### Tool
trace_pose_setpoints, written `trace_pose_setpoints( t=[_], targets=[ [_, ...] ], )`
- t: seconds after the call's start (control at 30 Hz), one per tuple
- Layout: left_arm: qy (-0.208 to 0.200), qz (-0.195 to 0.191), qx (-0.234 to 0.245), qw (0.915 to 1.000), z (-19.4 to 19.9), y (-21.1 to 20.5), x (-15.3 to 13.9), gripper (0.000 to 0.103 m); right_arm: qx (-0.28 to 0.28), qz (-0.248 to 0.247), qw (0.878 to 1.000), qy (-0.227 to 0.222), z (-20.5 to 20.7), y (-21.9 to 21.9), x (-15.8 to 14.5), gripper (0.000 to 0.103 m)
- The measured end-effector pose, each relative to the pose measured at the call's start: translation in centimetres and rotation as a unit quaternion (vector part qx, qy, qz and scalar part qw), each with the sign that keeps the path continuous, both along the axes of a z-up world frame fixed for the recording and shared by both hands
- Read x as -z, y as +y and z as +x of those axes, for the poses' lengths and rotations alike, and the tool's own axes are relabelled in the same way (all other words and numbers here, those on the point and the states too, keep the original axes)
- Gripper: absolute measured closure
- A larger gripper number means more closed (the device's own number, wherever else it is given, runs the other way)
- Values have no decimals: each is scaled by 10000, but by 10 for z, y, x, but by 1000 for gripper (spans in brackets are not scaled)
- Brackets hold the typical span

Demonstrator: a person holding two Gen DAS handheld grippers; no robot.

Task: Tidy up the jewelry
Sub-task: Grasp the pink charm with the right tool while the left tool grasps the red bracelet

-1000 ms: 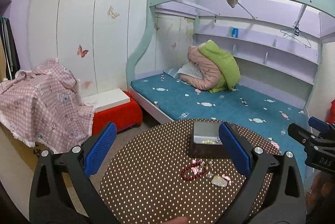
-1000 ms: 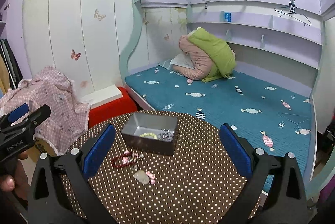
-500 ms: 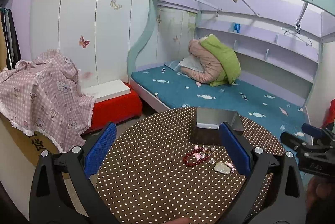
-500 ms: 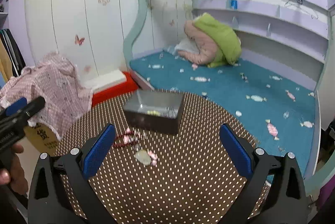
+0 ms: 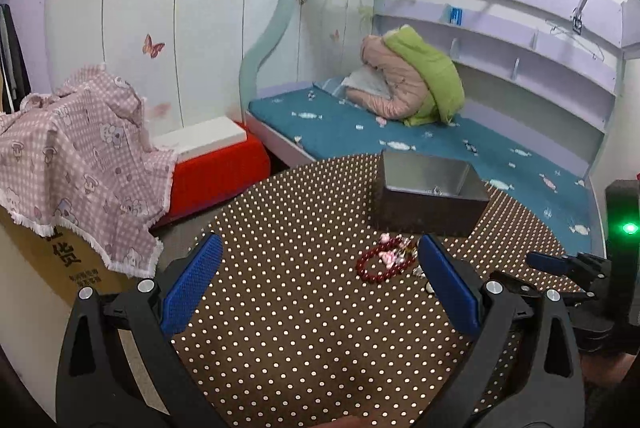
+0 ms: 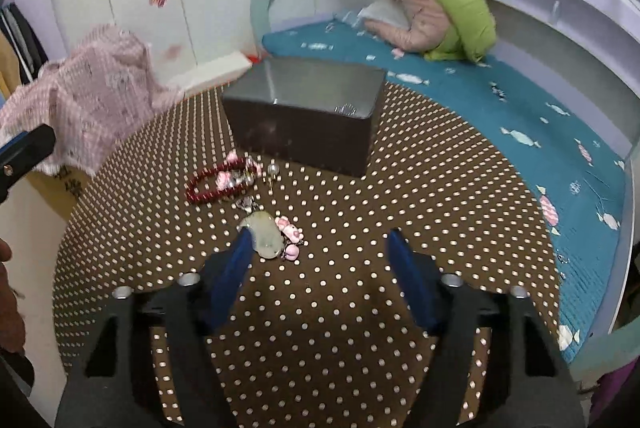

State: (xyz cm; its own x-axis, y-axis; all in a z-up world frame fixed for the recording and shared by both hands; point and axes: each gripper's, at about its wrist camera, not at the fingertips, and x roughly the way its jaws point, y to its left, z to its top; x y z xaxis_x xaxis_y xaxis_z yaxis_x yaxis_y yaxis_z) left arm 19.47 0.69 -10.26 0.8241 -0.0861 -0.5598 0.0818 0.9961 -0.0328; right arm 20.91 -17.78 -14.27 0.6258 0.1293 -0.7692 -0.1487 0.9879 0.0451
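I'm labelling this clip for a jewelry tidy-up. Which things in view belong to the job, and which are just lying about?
Belongs to the job:
- red bead bracelet
- pale green pendant
- pink charms
- grey metal box
- right gripper, jaws just closing, nothing between them
- left gripper, open

Just lying about:
- pink checked cloth
- red stool
- green and pink jackets
- blue bed

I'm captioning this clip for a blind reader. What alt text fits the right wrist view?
The right tool, jaws just narrowed with nothing between them, hangs over a brown polka-dot table, its left pad beside a pale green pendant. Beyond lie a red bead bracelet and a dark open box, with a teal bed behind.
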Motion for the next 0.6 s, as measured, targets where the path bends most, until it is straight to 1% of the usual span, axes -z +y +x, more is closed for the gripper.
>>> trace_pose_setpoints(
  t=[0.07, 0.2, 0.33, 0.4, 0.47, 0.6],
  targets=[
    [91, 16, 11, 10000, 5, -1, 7, 5, -94, 19, 9999, 130, 8, 2, 8, 52],
    [226, 52, 33, 9997, 12, -3, 18, 5, -284, -71, 9993, 222, 18, 7, 18, 54],
    [355, 66, 62, 9993, 19, -9, 28, 5, -401, -152, 9985, 337, 29, 11, 29, 62],
    [405, 69, 89, 9991, 22, -11, 32, 5, -422, -48, 9986, 312, 32, 10, 30, 63],
    [430, 87, 111, 9990, 24, -13, 34, 5, -473, -91, 9984, 289, 34, 11, 29, 68],
    [492, 87, 135, 9987, 27, -15, 39, 5, -576, -157, 9979, 242, 38, 16, 31, 73]
  ],
)
